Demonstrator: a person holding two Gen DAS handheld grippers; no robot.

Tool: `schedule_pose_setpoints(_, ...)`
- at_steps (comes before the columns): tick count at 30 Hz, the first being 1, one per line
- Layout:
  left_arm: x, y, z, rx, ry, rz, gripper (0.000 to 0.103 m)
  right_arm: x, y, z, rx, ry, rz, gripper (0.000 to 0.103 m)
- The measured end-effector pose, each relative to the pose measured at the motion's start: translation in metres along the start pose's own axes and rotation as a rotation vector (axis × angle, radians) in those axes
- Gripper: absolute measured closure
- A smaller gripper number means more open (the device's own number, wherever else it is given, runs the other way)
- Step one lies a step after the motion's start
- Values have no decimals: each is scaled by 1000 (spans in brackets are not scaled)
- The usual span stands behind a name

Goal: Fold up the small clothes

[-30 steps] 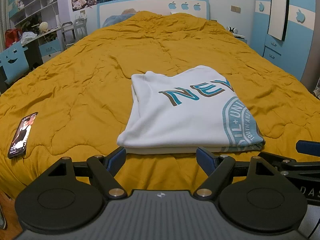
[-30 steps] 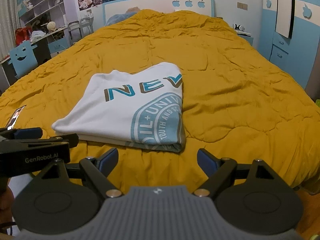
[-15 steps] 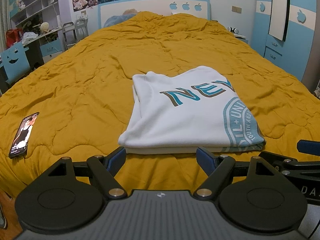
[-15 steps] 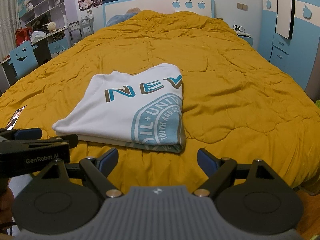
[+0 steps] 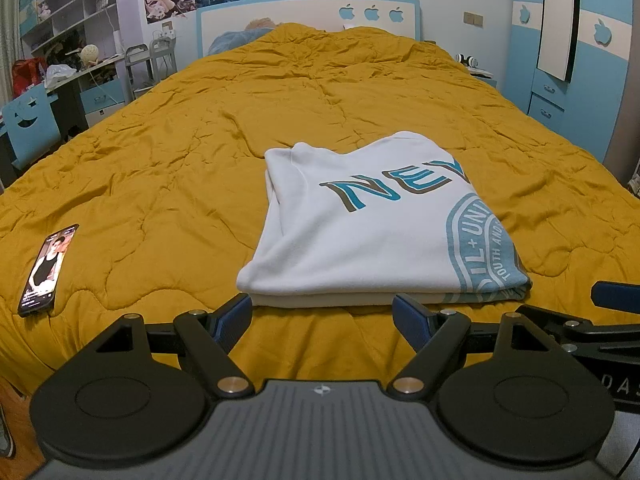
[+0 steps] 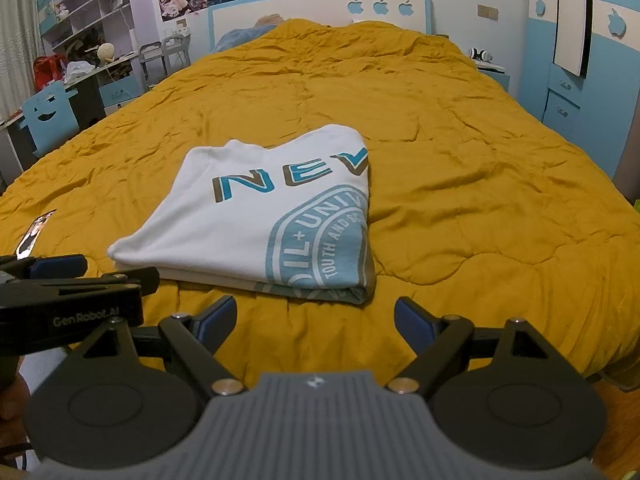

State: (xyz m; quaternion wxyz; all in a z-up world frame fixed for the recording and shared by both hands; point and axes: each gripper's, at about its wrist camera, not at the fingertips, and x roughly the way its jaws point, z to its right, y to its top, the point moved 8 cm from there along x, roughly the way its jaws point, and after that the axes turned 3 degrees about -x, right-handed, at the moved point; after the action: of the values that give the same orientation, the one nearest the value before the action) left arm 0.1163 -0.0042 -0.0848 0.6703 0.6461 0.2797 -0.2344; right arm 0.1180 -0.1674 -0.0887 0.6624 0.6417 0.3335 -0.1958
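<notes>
Across nearly the whole of both views spreads a mustard-yellow quilted bedspread (image 5: 168,168), rumpled and covering a wide bed up to a white headboard (image 5: 308,16) with three blue apple cut-outs. To the right of the bedspread stands a blue-and-white wardrobe (image 5: 580,72); to its left are a cluttered desk (image 5: 80,72) and wall shelves (image 6: 84,12) holding small items too blurred to name, with a blue chair (image 5: 30,128) in front.

On the bedspread, near its foot edge and roughly centred, lies the white T-shirt (image 5: 360,232), folded into a flat rectangular stack with teal "NEV" lettering and part of a round teal emblem facing up. Its folded edge sits on the right side, its layered hems toward the cameras.

Below the T-shirt, short of its near edge and not touching it, the left gripper (image 5: 322,316) has its blue-padded fingers spread wide with nothing between them. The right gripper (image 6: 314,318) is likewise held apart and empty, level with the T-shirt's right corner; the left tool's side shows at that view's left margin.

On the bedspread well left of the T-shirt lies a smartphone (image 5: 48,270), its screen lit with a picture.
</notes>
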Motion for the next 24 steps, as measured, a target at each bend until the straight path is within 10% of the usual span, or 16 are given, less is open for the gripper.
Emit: schedule_pose_setpoints(24, -1, -1, 0, -1, 0, -2, 10, 1, -1, -1, -1, 11, 3, 21)
